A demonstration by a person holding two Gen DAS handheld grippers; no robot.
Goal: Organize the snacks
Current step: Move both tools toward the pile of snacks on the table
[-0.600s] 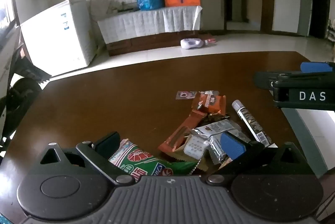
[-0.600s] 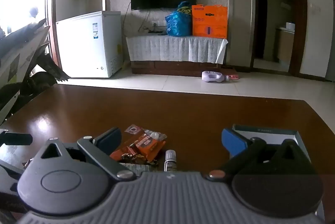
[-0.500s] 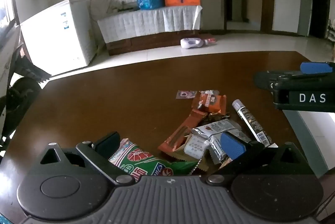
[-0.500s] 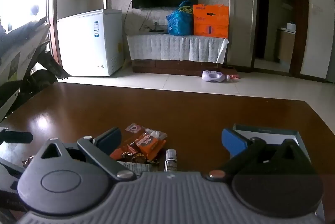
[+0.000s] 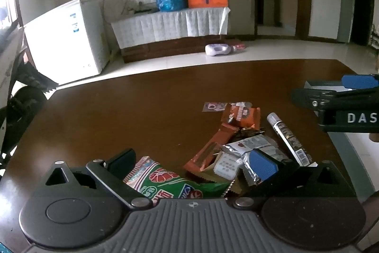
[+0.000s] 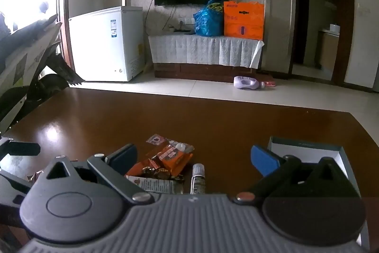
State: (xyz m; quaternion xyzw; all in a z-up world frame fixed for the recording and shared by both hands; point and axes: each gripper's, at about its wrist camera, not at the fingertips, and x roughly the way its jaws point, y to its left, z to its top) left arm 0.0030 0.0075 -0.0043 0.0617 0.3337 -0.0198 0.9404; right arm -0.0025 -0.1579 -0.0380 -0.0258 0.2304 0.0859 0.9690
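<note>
A heap of snack packets lies on the dark wooden table (image 5: 142,111). In the left wrist view a green and red bag (image 5: 170,182) sits nearest, then silver sachets (image 5: 246,153), a long orange wrapper (image 5: 210,146), an orange packet (image 5: 244,114) and a slim tube (image 5: 286,137). My left gripper (image 5: 191,162) hangs open just above the green bag, holding nothing. My right gripper (image 6: 194,157) is open too, above the orange packet (image 6: 173,157) and the tube (image 6: 198,178). An open white box (image 6: 308,153) stands at the right, partly behind the right finger.
The right gripper's body (image 5: 336,101) juts in at the right of the left wrist view, above the table's right edge. Beyond the table are a white chest freezer (image 6: 106,42), a covered TV bench (image 6: 203,51) and a scooter (image 6: 28,59) at the left.
Both views have shifted very slightly; the right gripper sits a little lower against the box. Both grippers stay open and the snacks have not moved.
</note>
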